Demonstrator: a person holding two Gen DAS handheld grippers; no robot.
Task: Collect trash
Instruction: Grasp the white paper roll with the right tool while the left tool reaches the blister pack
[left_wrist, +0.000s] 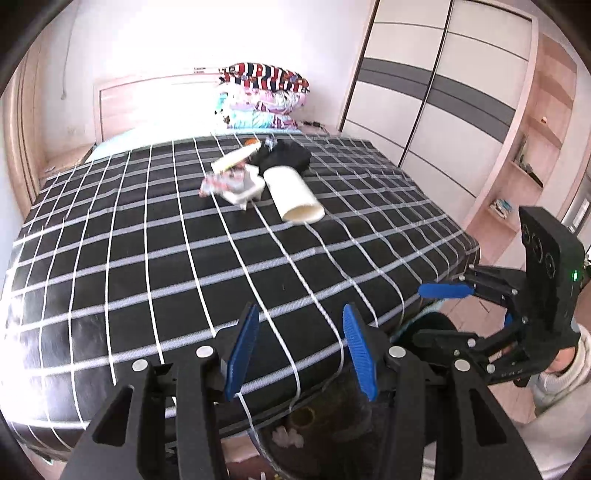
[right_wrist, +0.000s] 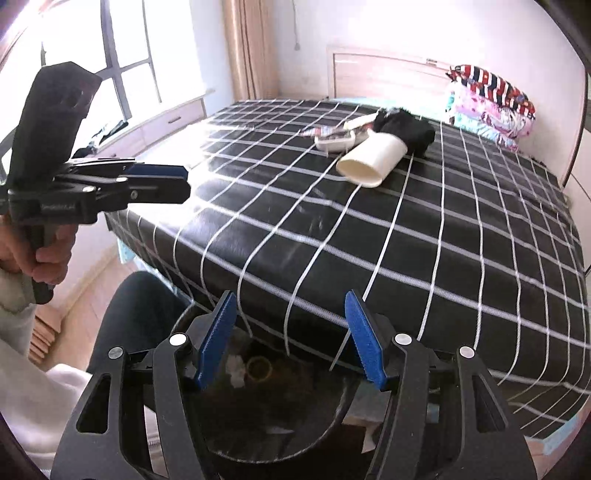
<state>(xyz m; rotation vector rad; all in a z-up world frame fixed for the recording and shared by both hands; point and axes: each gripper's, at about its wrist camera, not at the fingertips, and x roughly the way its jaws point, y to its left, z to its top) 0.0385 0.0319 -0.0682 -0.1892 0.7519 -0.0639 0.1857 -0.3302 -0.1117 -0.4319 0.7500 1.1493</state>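
While both the left gripper (left_wrist: 301, 352) and right gripper (right_wrist: 291, 339) hang open and empty, the cream cup (left_wrist: 293, 194) lies beside the wrappers (left_wrist: 231, 182). It looks light and crushable; pinch its rim gently.

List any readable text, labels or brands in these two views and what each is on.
None can be read.
Left gripper: pale lettering embossed on its side, too blurred to read.
Crumpled wrappers on the bed: printed, too small to read.
White cylindrical cup: no print visible.

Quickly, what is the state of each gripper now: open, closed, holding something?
Left gripper: open, holding nothing.
Right gripper: open, holding nothing.
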